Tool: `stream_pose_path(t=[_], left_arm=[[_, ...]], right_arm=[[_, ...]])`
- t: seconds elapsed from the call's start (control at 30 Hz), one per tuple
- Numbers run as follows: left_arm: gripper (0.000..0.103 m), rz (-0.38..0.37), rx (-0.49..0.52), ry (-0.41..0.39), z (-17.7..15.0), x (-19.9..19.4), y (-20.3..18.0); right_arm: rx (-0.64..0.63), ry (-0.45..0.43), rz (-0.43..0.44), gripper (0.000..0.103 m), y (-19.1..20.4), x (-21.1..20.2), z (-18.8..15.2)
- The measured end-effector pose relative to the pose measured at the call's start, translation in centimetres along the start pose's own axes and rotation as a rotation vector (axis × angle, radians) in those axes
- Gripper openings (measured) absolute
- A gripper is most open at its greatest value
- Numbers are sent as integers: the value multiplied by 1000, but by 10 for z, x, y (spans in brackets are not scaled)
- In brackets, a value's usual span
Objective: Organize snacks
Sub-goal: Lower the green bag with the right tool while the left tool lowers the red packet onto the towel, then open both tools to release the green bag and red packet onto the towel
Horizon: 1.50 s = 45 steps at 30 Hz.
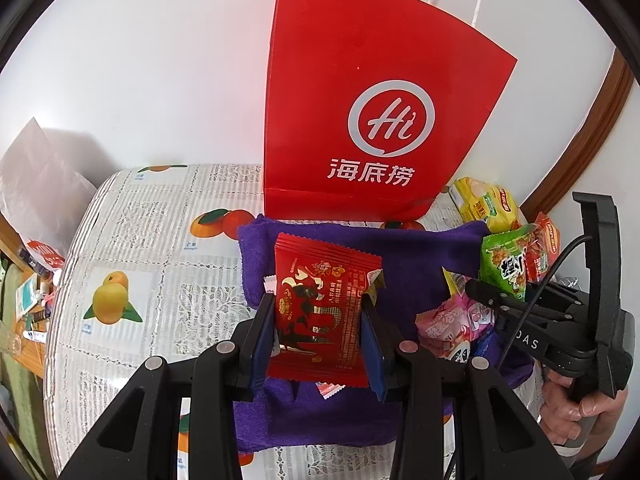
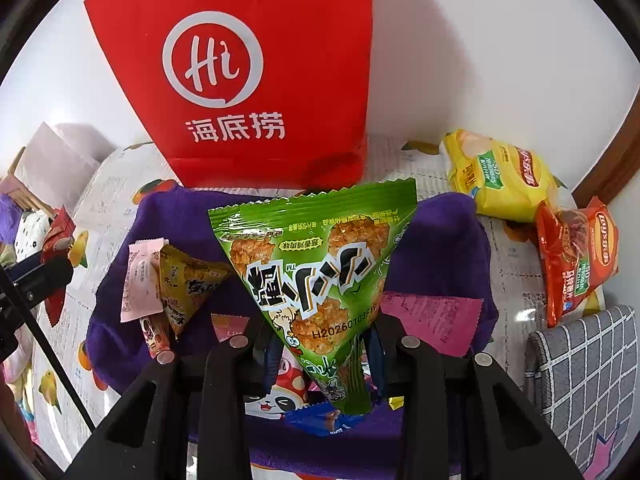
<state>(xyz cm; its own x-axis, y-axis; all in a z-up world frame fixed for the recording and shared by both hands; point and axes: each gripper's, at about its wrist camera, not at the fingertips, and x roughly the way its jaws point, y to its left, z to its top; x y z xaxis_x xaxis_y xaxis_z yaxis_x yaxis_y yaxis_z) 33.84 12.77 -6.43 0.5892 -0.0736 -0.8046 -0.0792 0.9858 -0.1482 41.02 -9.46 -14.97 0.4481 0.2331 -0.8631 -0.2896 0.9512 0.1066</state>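
Note:
My left gripper (image 1: 319,326) is shut on a red snack packet (image 1: 324,308), held up over the purple cloth (image 1: 408,260). My right gripper (image 2: 320,344) is shut on the lower corner of a green triangular snack packet (image 2: 320,264), which stands above the purple cloth (image 2: 436,236). In the left wrist view the right gripper (image 1: 486,296) shows at the right with that green packet (image 1: 506,264). A tall red paper bag (image 1: 368,100) (image 2: 256,72) stands upright behind the cloth against the wall.
Loose snacks lie on the cloth: a pink-white sachet (image 2: 140,284), a yellow-brown triangular packet (image 2: 188,284), a pink packet (image 2: 432,320), a blue wrapper (image 2: 324,420). Yellow (image 2: 496,176) and orange (image 2: 576,256) chip bags lie at the right. A grey checked cushion (image 2: 584,376) sits lower right.

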Motion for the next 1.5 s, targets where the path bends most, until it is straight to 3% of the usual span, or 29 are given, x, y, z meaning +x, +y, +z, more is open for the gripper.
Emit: stream_pose_path(t=[0.47, 0.67, 0.87, 1.07, 1.23, 1.5], left_arm=[[37, -5, 1, 17, -1, 4, -2], [37, -30, -3, 75, -5, 15, -6], [37, -22, -2, 120, -9, 31, -11], [37, -53, 13, 184, -17, 49, -23], [37, -35, 48, 211, -25, 59, -35], [38, -35, 58, 252, -30, 68, -40]], right_arm=[[-37, 79, 18, 36, 15, 23, -5], [-40, 102, 50, 49, 14, 21, -5], [-59, 50, 28, 51, 15, 0, -2], [-28, -7, 42, 53, 4, -22, 2], [2, -40, 73, 53, -2, -34, 4], [12, -40, 82, 53, -3, -35, 3]])
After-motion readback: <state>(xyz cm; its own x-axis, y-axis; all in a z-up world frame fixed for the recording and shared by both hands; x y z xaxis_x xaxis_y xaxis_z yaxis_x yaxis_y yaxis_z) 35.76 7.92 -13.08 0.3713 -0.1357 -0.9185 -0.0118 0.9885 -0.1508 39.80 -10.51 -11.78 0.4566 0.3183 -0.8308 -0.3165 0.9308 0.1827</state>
